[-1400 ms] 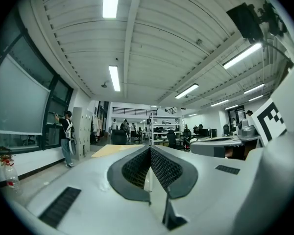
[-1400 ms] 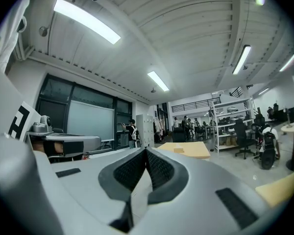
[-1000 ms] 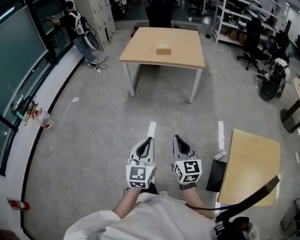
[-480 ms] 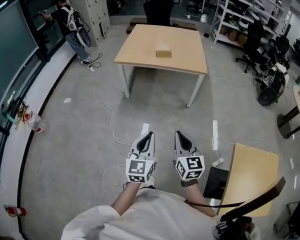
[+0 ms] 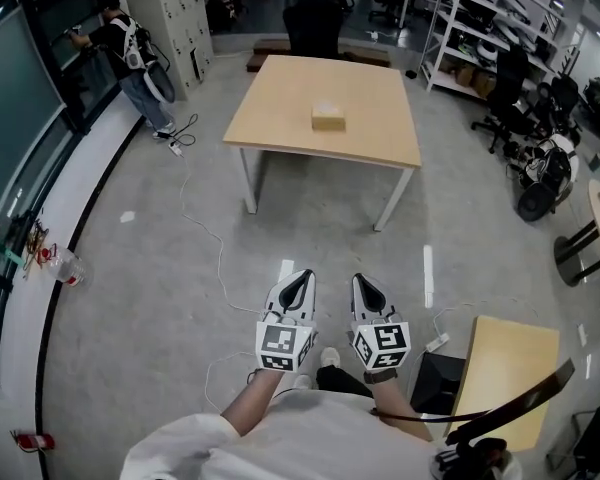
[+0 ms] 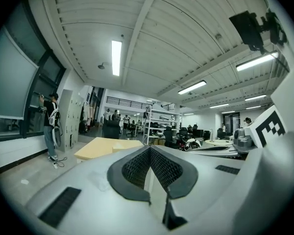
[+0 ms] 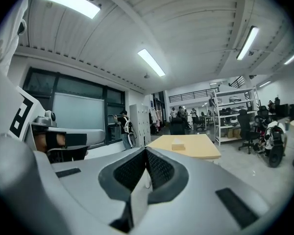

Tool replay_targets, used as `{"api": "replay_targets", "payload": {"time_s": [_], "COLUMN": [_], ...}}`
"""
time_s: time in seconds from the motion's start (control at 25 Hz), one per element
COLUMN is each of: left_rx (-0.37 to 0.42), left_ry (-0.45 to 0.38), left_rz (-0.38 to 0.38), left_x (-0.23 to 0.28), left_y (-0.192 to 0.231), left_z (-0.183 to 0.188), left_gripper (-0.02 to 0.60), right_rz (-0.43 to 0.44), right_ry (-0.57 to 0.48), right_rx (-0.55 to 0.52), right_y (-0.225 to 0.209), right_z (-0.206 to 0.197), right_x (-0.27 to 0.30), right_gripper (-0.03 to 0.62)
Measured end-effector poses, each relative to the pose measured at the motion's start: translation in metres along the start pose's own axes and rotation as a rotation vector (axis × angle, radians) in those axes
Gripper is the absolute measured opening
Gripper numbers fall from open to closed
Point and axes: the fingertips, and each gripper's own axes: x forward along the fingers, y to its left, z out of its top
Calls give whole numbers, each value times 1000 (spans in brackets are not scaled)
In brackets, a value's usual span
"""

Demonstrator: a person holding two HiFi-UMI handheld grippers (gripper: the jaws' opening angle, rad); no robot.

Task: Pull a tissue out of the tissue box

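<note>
- The left gripper (image 5: 302, 276) is being held low in the head view, at about 6 o'clock of the frame, and is pointing toward 12 o'clock; its jaws are lying together at the tips with nothing between them
- The right gripper (image 5: 360, 279) is sitting just beside it, at its 3 o'clock, and is pointing the same way; its jaws are likewise pressing together and carrying nothing
- The tissue box (image 5: 328, 117) is resting on the wooden table (image 5: 280, 118), near the middle of the top, at 12 o'clock from both grippers and well apart from them
- Grey floor (image 5: 160, 298) is lying between the grippers and the table; a white cable (image 5: 205, 223) is trailing across it at about 10 o'clock of the grippers
- A person (image 5: 130, 53) wearing a backpack is standing by the dark window wall, at 10 o'clock of the table
- A black chair (image 5: 313, 26) is standing at the table's far edge, at its 12 o'clock
- A smaller wooden table (image 5: 505, 363) is showing near the right gripper, at its 3 o'clock
</note>
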Motion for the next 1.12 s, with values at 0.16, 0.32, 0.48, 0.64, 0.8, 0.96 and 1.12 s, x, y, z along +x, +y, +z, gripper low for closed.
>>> {"api": "replay_targets", "payload": {"time_s": [0.16,0.32,0.48,0.64,0.8,0.96,1.12], "left_rx": [-1,27,50,55,41,12,13], "left_ry": [17,-5,-38,-50,-43,-18,-20], "left_rz": [-1,-5,-4,26,73,110,84], "left_x": [49,112,174,229,273,303,338], "left_y": [25,34,45,61,75,112,140], "left_z": [-5,11,33,43,40,41,37], "left_gripper": [0,0,0,0,0,0,0], "right_rz": [13,4,5,40,117,73,-12], "right_ry": [-18,-59,-87,-97,-92,-90,-64], "right_rx": [5,-11,-9,-27,-77,-71,-27], "right_y": [-22,-70,-114,-145,-161,-185,-225], "right_z": [9,35,57,72,77,84,78], "right_x": [54,100,150,192,221,261,312], "right_gripper": [0,0,0,0,0,0,0]}}
